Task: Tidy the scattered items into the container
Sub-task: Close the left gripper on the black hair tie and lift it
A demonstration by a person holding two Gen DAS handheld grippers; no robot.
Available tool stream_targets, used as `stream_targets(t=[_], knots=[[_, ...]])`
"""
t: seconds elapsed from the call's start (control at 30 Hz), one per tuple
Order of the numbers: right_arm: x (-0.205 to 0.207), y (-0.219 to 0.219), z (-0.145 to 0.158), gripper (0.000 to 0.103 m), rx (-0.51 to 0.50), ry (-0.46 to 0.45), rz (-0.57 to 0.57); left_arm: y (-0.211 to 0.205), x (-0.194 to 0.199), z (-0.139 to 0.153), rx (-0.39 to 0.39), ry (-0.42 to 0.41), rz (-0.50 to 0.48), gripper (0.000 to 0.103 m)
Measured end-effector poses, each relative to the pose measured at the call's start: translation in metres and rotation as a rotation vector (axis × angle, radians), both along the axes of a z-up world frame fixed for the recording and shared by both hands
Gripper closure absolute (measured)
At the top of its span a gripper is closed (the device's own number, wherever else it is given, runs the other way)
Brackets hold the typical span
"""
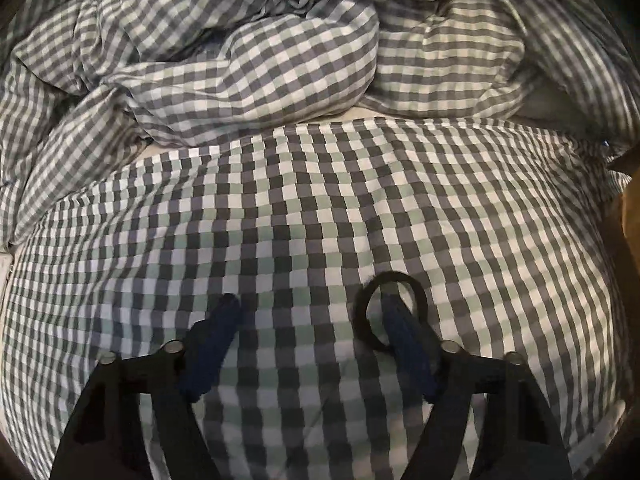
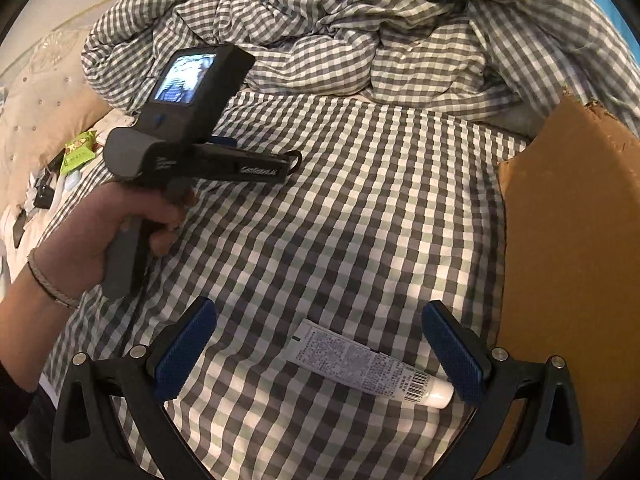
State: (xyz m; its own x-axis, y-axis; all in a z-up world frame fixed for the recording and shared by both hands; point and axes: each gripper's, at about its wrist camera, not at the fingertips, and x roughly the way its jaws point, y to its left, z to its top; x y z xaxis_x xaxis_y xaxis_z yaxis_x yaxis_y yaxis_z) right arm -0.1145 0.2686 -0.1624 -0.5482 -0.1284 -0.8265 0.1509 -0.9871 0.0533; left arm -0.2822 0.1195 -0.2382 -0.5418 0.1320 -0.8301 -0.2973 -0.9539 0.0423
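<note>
Left tongs point(image 1: 310, 320) hang partly open over the checked bed sheet point(image 1: 320, 208), gripping nothing, though one fingertip pokes through the black hair tie point(image 1: 370, 312). Best bet: bring the other finger across onto the band before squeezing. Right tongs point(image 2: 320, 344) gape wide and empty over the white tube point(image 2: 372, 364), at 6 o'clock in that view. The cardboard box point(image 2: 576, 240) waits at 3 o'clock.
</note>
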Motion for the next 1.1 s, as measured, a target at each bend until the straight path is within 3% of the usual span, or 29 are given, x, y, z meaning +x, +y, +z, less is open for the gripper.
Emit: stream_targets(t=[0.17,0.23,0.3,0.37,0.57,0.8,1.1], knots=[[-0.001,0.0,-0.003,0.0,0.0,-0.005,0.0,0.008,0.004,0.0,0.002,0.011,-0.036,0.059],[-0.001,0.0,-0.004,0.0,-0.005,-0.01,-0.002,0.009,0.007,0.0,0.016,0.012,-0.047,0.07],[0.0,0.0,-0.005,0.0,-0.01,-0.015,0.0,0.008,0.009,0.001,0.044,0.003,-0.061,0.091],[0.0,-0.001,-0.006,0.0,-0.012,-0.02,0.003,0.006,0.01,0.002,0.076,-0.008,-0.071,0.098],[0.001,0.0,-0.01,0.0,-0.013,-0.03,0.004,-0.004,0.021,0.007,0.126,-0.011,-0.083,0.101],[-0.003,0.002,-0.013,0.0,-0.01,-0.049,0.034,-0.018,0.036,0.034,0.168,0.041,-0.083,0.101],[-0.006,-0.006,-0.046,0.001,0.12,-0.152,0.101,-0.038,0.052,0.067,0.2,0.1,-0.07,0.101]])
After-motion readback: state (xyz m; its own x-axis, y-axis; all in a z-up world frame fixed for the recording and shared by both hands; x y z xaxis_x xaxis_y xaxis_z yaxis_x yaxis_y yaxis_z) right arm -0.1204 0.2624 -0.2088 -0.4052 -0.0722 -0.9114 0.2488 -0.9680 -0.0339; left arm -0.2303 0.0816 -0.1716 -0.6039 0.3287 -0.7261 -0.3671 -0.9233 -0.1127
